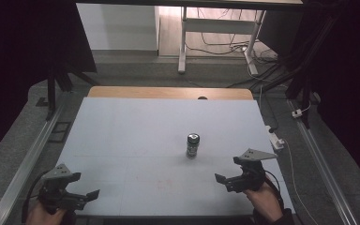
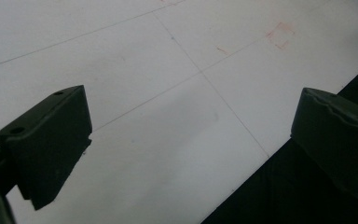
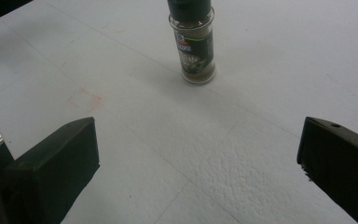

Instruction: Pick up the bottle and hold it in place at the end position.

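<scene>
Stood upright and alone on the pale worktop: a small spice jar with a dark cap and a label round its glass body, ahead of the right tool and slightly to its inner side, well apart from it. Held low near the worktop's near edge, that right tool, jaws spread wide and nothing between them; in the right gripper view the jar rose straight ahead beyond the gap between the jaws. Far off to the other side, the left tool, jaws likewise wide apart and empty, hanging partly over the worktop's near edge and pointed at bare surface. Judged most likely to go wrong: a tall, narrow, light jar tipped by one jaw arriving before the other, or by a grip taken too high on the cap. Also possible: smooth glass slipping or twisting under a weak or off-centre pinch, and rolling across the worktop once down. Little risk judged of the two tools colliding, given the wide space between them.
</scene>
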Demonstrator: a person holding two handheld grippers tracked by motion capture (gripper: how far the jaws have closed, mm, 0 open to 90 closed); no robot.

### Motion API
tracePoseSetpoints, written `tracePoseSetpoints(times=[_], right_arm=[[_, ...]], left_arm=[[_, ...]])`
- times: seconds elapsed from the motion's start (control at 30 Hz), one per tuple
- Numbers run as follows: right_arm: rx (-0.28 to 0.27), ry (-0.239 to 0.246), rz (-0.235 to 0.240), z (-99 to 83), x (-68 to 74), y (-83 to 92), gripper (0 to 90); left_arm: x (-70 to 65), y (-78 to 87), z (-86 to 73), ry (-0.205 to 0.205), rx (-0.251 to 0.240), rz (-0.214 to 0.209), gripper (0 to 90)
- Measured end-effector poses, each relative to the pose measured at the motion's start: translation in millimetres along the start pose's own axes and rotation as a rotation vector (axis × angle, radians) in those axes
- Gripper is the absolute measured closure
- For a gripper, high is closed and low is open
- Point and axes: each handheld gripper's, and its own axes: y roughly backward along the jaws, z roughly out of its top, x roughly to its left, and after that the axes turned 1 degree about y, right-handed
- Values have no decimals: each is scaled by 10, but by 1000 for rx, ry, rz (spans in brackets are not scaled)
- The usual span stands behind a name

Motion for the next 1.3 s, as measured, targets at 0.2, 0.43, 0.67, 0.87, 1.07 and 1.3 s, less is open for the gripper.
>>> tracePoseSetpoints(times=[0.2, 0.43, 0.67, 0.87, 1.07, 1.3], right_arm=[[24, 20, -3, 49, 7, -116, 0], [40, 24, 1, 111, -1, -229, 0], [53, 32, -8, 166, 8, -339, 0], [59, 56, -6, 221, 12, -439, 0], [75, 63, 3, 277, -16, -608, 0], [80, 81, 11, 327, -31, -764, 0]], left_arm=[[-4, -4, 3, -2, 4, 1, 0], [0, -2, 2, 0, 3, 0, 0], [0, 0, 2, 1, 2, 2, 0], [-3, -1, 1, 1, 0, 4, 0], [1, 2, 0, 2, -1, 1, 0], [2, 2, 0, 2, -1, 1, 0]])
